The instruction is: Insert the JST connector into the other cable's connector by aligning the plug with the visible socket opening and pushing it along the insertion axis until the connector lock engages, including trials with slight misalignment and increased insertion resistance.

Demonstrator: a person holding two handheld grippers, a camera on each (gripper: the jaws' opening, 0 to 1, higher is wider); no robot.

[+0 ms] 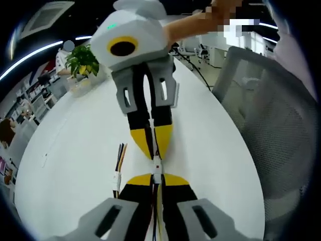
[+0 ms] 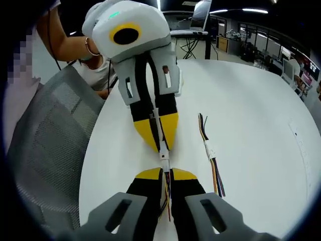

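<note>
Nowhere legible writing; both grippers [image 1: 157,176] [image 2: 166,173] pinch connectors [image 1: 157,165].

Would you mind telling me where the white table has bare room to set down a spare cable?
In the right gripper view, the table is bare beyond the loose joined cable, toward its far edge. In the left gripper view, open tabletop lies between that cable and the potted plant. It is crowded at centre, where the left gripper and right gripper meet at the connectors.

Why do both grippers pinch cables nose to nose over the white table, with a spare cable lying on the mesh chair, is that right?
Nearly. The spare cable lies on the white table beside the grippers, not on the mesh chair, as the right gripper view shows. The rest holds.
</note>
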